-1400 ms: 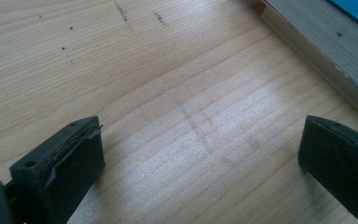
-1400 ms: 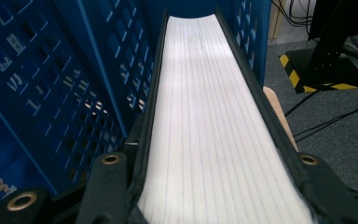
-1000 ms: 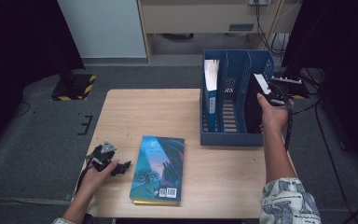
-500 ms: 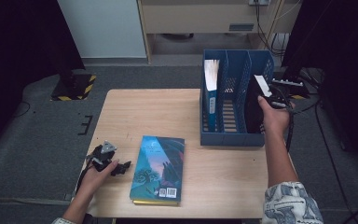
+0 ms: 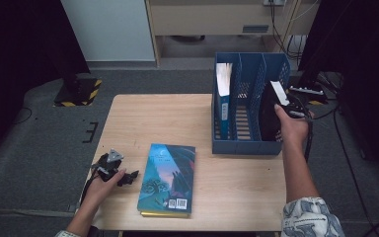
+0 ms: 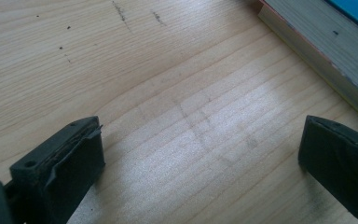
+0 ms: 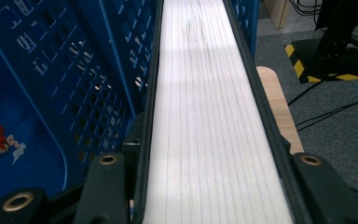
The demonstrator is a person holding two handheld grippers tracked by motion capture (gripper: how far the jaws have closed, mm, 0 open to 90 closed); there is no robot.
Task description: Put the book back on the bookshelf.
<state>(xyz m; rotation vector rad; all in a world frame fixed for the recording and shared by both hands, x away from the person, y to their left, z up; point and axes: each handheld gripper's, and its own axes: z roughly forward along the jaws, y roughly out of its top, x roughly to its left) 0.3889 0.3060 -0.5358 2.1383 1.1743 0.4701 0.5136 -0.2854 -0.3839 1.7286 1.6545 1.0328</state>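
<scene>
While the left gripper (image 5: 126, 177) is lying as it did a second ago on the pale wooden table (image 5: 177, 118), jaws wide apart around nothing, the right gripper (image 5: 282, 111) is clamping a black-covered book (image 5: 271, 113) in the right-hand slot of the blue plastic file rack (image 5: 246, 143), almost unmoved. A teal hardback book (image 5: 169, 177) is lying flat nearby. Grey carpet (image 5: 44, 148) is surrounding the table.

1. A pale wooden table (image 6: 168, 93) with fine grain and small dark specks is seen.
2. Two black jaws are held wide apart, nothing between them.
3. A book (image 6: 321, 51) lies at the upper right, page edge shown.
</scene>
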